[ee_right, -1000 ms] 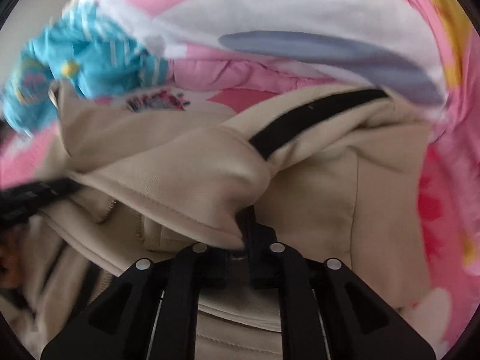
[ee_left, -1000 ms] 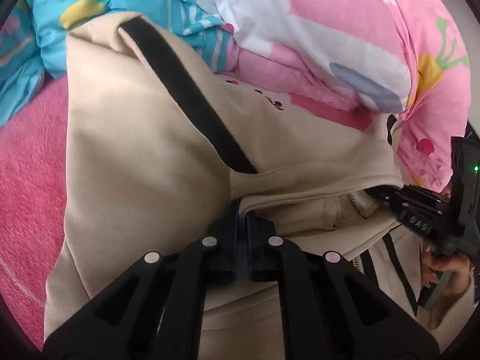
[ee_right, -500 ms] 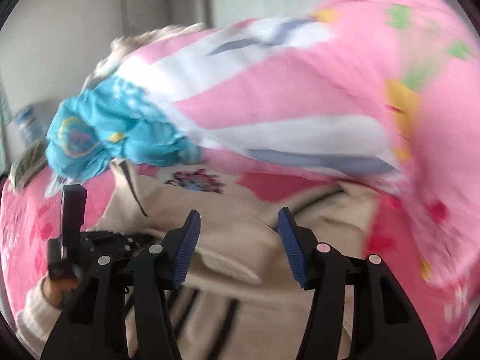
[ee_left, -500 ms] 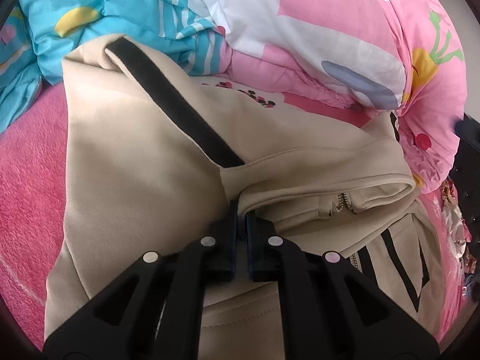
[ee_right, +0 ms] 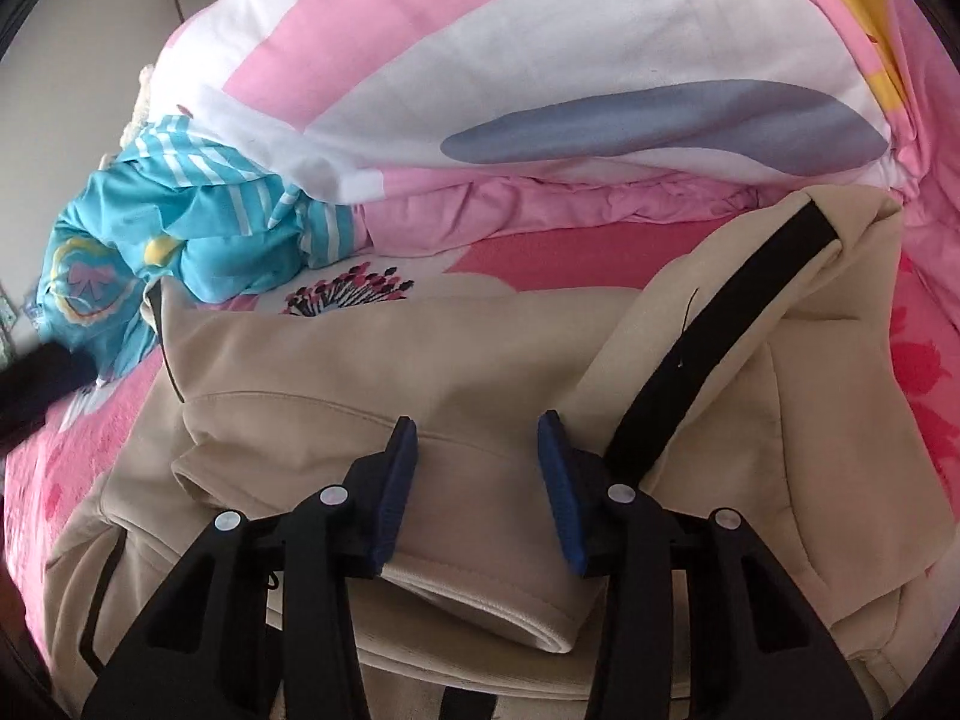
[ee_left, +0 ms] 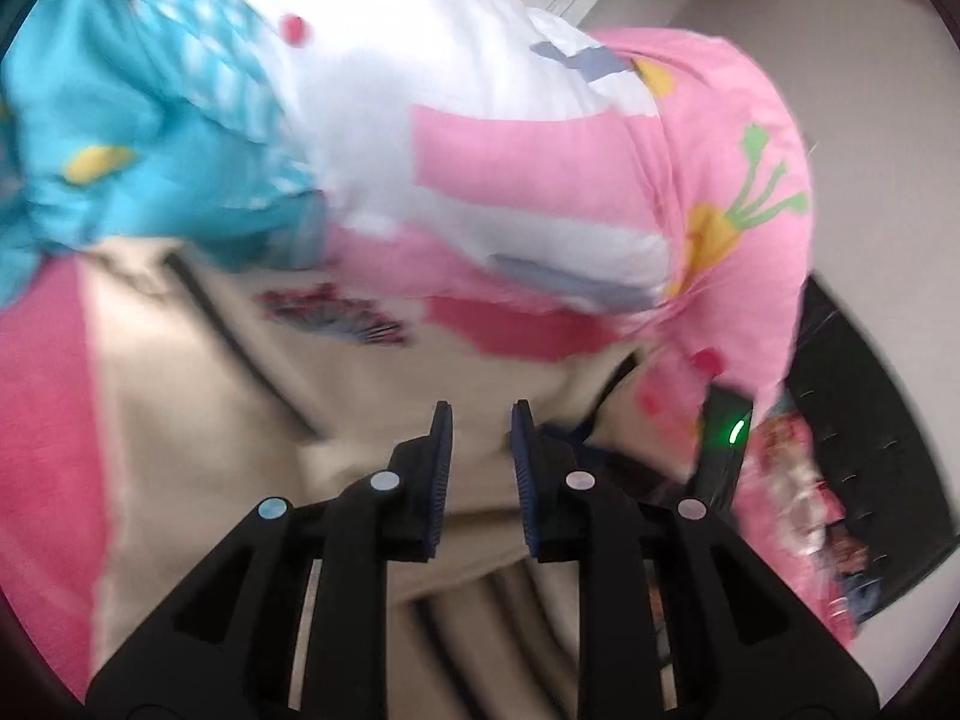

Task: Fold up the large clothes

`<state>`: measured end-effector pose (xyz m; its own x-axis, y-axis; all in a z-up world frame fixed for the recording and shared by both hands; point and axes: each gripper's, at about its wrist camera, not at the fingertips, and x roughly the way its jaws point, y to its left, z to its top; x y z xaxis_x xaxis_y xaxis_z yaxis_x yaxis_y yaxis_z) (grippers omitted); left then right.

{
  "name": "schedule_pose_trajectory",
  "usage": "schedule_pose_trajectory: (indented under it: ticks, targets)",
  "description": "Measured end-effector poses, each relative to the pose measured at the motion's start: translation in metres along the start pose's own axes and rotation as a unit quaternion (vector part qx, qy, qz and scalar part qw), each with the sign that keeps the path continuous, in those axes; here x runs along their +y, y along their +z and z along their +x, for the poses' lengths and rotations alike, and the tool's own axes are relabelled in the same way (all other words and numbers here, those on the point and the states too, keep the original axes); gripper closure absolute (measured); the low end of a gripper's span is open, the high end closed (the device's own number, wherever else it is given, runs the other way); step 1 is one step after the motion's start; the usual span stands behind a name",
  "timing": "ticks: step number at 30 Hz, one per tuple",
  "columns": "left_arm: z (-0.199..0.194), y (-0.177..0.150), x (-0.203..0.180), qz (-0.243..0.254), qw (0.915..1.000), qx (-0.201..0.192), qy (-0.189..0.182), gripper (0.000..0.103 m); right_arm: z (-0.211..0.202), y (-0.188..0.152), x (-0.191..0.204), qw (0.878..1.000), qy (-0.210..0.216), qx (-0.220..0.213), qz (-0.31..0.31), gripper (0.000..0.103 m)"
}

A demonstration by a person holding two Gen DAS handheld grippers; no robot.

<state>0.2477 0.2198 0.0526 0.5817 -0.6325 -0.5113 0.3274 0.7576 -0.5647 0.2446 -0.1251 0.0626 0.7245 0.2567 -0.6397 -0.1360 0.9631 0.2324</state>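
Observation:
A beige hooded garment (ee_left: 180, 420) (ee_right: 300, 360) with black stripes (ee_right: 720, 324) lies folded on the pink bed. My left gripper (ee_left: 482, 414) hovers above it with its jaws opening and a narrow gap between the pads; nothing is gripped. The view is blurred. My right gripper (ee_right: 478, 426) stands low over a folded beige sleeve edge, its jaws closing but still well apart, with the pads clear of the cloth. The right gripper's body with a green light (ee_left: 726, 438) shows in the left wrist view. A dark blur at the left edge (ee_right: 36, 378) is the left gripper.
A bulky pink and white quilt (ee_left: 510, 150) (ee_right: 540, 60) is piled just beyond the garment. Crumpled blue cloth (ee_left: 120, 120) (ee_right: 180, 228) lies to its left. Pink bedsheet (ee_left: 42, 420) (ee_right: 924, 360) flanks the garment. A dark object (ee_left: 870, 450) sits off the bed's right side.
The left gripper has let go of the beige fold, opened slightly and risen. The right gripper released its fold, lifted away wide open, then came back down close over the garment.

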Motion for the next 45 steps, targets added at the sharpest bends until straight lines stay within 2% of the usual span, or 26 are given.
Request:
schedule_pose_trajectory:
  ticks: [3, 5, 6, 7, 8, 9, 10, 11, 13, 16, 19, 20, 22, 24, 26, 27, 28, 29, 30, 33, 34, 38, 39, 41, 44, 45]
  targets:
    - [0.057, 0.012, 0.031, -0.081, 0.9928, 0.041, -0.078, 0.085, -0.002, -0.001, -0.005, 1.0, 0.017, 0.002, 0.014, 0.062]
    - [0.088, 0.008, 0.077, -0.188, 0.977, 0.046, -0.089, 0.091, 0.0, 0.001, -0.005, 1.0, 0.022, 0.003, 0.017, 0.062]
    - [0.096, -0.001, 0.111, -0.266, 0.9569, 0.03, -0.113, 0.101, -0.001, 0.0, -0.004, 1.0, 0.023, 0.003, 0.018, 0.062]
    - [0.096, -0.013, 0.142, -0.34, 0.927, -0.007, -0.158, 0.101, 0.0, -0.001, -0.003, 1.0, 0.022, 0.004, 0.015, 0.062]
    - [0.09, -0.018, 0.16, -0.374, 0.9083, -0.043, -0.183, 0.101, 0.002, -0.001, -0.001, 1.0, 0.02, 0.006, 0.011, 0.062]
    - [0.078, -0.016, 0.167, -0.38, 0.9099, -0.07, -0.152, 0.101, 0.002, -0.002, 0.003, 1.0, 0.015, 0.007, 0.005, 0.062]
    - [0.069, -0.011, 0.168, -0.365, 0.9216, -0.084, -0.102, 0.101, 0.002, -0.003, 0.006, 1.0, 0.014, 0.008, -0.001, 0.062]
    - [0.056, 0.0, 0.163, -0.316, 0.9432, -0.103, 0.011, 0.101, 0.003, -0.003, 0.009, 1.0, 0.015, 0.01, -0.007, 0.062]
    - [0.05, 0.008, 0.156, -0.264, 0.9492, -0.125, 0.118, 0.1, 0.003, -0.005, 0.013, 1.0, 0.006, 0.01, -0.016, 0.062]
    - [0.055, 0.008, 0.16, -0.278, 0.9473, -0.113, 0.112, 0.1, 0.003, -0.005, 0.013, 1.0, 0.007, 0.011, -0.015, 0.062]
    - [0.042, 0.003, 0.131, -0.234, 0.9529, -0.133, 0.141, 0.101, 0.002, -0.006, 0.015, 1.0, 0.001, 0.012, -0.016, 0.062]
    - [0.035, 0.0, 0.108, -0.188, 0.9602, -0.141, 0.151, 0.101, 0.002, -0.006, 0.015, 1.0, -0.001, 0.012, -0.016, 0.062]
    - [0.035, 0.0, 0.08, -0.135, 0.974, -0.134, 0.123, 0.101, 0.002, -0.007, 0.017, 1.0, -0.006, 0.012, -0.02, 0.062]
    - [0.051, -0.004, 0.054, -0.1, 0.9891, -0.094, 0.054, 0.1, 0.003, -0.006, 0.018, 1.0, -0.01, 0.013, -0.023, 0.062]
    - [0.084, -0.014, 0.046, -0.075, 0.9908, -0.031, 0.108, 0.097, 0.002, -0.005, 0.015, 1.0, -0.004, 0.014, -0.016, 0.063]
    - [0.093, -0.018, 0.052, -0.077, 0.9896, -0.018, 0.121, 0.101, 0.001, -0.003, 0.01, 1.0, -0.004, 0.012, 0.003, 0.068]
    - [0.096, -0.021, 0.061, -0.096, 0.99, -0.013, 0.103, 0.101, -0.001, -0.002, 0.002, 1.0, -0.011, 0.007, 0.025, 0.081]
    - [0.091, -0.02, 0.066, -0.111, 0.9902, -0.016, 0.082, 0.101, -0.003, -0.001, -0.009, 0.998, -0.012, 0.003, 0.056, 0.086]
    - [0.09, -0.02, 0.069, -0.117, 0.9904, -0.014, 0.073, 0.101, -0.006, -0.002, -0.032, 0.993, -0.013, 0.001, 0.119, 0.103]
    - [0.092, -0.022, 0.07, -0.111, 0.991, -0.013, 0.073, 0.101, -0.014, -0.012, -0.084, 0.969, 0.024, -0.02, 0.247, 0.103]
    - [0.09, -0.023, 0.068, -0.104, 0.9913, -0.013, 0.08, 0.101, -0.014, -0.011, -0.09, 0.966, 0.037, -0.013, 0.255, 0.103]
    - [0.097, -0.02, 0.068, -0.108, 0.9912, -0.016, 0.075, 0.101, -0.043, 0.002, -0.044, 0.984, -0.062, -0.051, 0.159, 0.103]
    - [0.086, -0.022, 0.076, -0.108, 0.9912, -0.016, 0.074, 0.101, -0.053, 0.008, -0.031, 0.987, -0.068, -0.068, 0.13, 0.103]
    - [0.085, -0.016, 0.079, -0.105, 0.9913, -0.016, 0.077, 0.101, -0.066, 0.027, -0.008, 0.992, -0.026, -0.088, 0.089, 0.103]
    - [0.084, -0.015, 0.081, -0.107, 0.9913, -0.016, 0.076, 0.101, -0.028, 0.055, 0.004, 0.999, 0.023, 0.012, 0.022, 0.099]
    - [0.084, -0.015, 0.08, -0.106, 0.9913, -0.017, 0.076, 0.101, -0.007, 0.059, -0.006, 0.999, 0.008, 0.044, 0.025, 0.099]
